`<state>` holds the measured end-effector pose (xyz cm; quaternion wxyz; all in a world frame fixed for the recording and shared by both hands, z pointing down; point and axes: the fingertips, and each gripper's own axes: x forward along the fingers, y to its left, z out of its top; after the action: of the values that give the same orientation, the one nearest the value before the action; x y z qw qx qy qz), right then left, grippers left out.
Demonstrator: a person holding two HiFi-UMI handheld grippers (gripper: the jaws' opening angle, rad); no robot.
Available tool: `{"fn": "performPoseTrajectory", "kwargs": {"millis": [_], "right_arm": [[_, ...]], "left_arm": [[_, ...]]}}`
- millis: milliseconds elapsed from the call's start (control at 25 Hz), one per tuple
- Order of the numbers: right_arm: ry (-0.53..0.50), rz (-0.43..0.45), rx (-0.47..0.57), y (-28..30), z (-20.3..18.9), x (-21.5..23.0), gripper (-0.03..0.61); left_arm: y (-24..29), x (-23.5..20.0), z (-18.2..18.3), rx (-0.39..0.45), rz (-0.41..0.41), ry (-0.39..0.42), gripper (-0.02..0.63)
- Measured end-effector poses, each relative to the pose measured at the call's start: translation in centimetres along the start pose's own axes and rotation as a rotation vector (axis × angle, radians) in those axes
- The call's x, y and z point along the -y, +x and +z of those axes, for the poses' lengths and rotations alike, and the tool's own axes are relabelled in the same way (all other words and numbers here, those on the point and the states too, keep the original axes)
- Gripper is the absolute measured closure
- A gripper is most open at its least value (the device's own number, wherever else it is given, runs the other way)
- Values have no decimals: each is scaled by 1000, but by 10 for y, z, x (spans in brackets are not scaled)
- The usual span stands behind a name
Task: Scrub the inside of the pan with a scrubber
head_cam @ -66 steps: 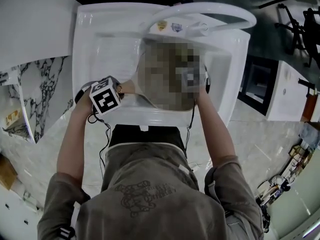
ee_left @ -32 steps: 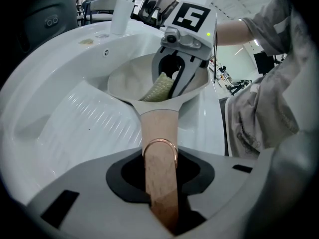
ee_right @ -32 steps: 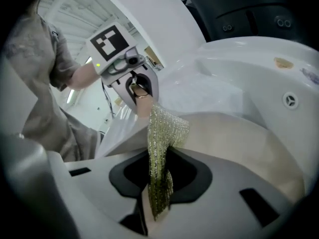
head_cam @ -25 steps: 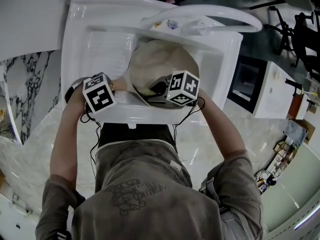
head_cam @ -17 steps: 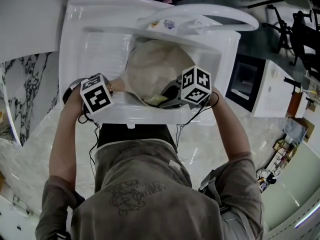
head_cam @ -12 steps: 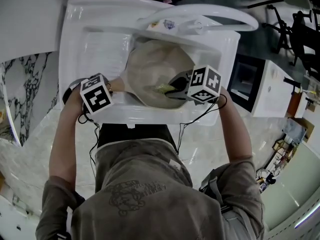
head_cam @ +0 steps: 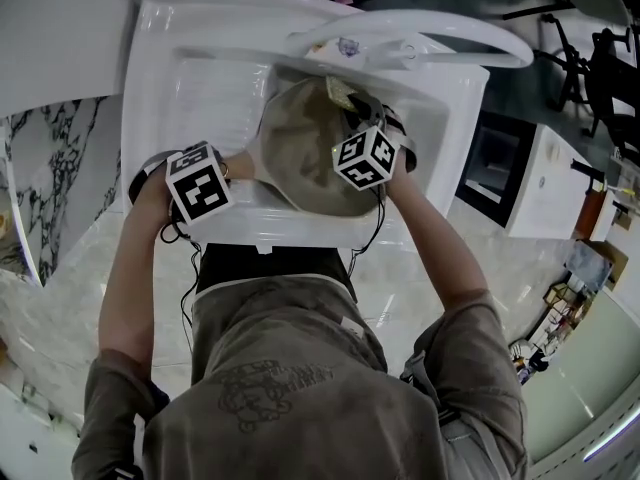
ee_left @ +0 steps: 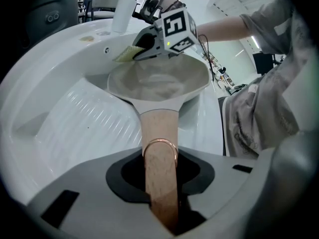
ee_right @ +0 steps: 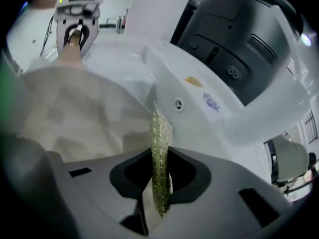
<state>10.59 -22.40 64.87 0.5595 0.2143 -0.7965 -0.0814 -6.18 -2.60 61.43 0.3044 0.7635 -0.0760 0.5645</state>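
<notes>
Seen from above, a person [head_cam: 300, 388] leans over a white sink [head_cam: 160, 88], a gripper in each hand.

At near left, the left gripper [ee_left: 160, 176] is clamped on the pan's wooden handle [ee_left: 158, 133], holding the pan steady. The handle runs left to right, from those jaws to the bowl, so the pan's long axis lies across the sink.

The pale, round pan [ee_left: 157, 83] sits in the middle of the sink, its open inside facing up.

The right gripper [ee_right: 159, 183] is over the far right part of the bowl. Its jaws are closed on a thin yellow-green scrubber [ee_right: 160, 133], held upright and edge-on, its free end at the pan's far rim. Whether it touches the metal cannot be told. The unscrubbed inside lies to the near left of the scrubber, so the next stroke likely pulls that way.

Ridged draining grooves [head_cam: 215, 93] lie left of the pan. At the far edge, a white arched bar [head_cam: 440, 26] crosses close above the right gripper and could crowd it.
</notes>
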Motion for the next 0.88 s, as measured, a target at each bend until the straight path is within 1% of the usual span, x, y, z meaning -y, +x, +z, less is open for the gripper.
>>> {"fn": "performPoseTrajectory", "kwargs": {"millis": [120, 240, 320, 520, 720, 880], "right_arm": [[-94, -19, -27, 16, -2, -16, 503], [-123, 0, -43, 26, -2, -30, 502], [-143, 29, -60, 31, -3, -41, 502], [-151, 158, -114, 32, -15, -68, 502], [-189, 374, -167, 15, -31, -104, 502], [-209, 464, -195, 1, -36, -112, 500]], "left_arm": [[-1, 0, 0, 0, -2, 1, 492], [0, 0, 0, 0, -5, 2, 492], [0, 0, 0, 0, -6, 2, 492], [0, 0, 0, -1, -12, 1, 492], [0, 0, -1, -4, -14, -1, 492], [0, 1, 0, -6, -17, -2, 492]]}}
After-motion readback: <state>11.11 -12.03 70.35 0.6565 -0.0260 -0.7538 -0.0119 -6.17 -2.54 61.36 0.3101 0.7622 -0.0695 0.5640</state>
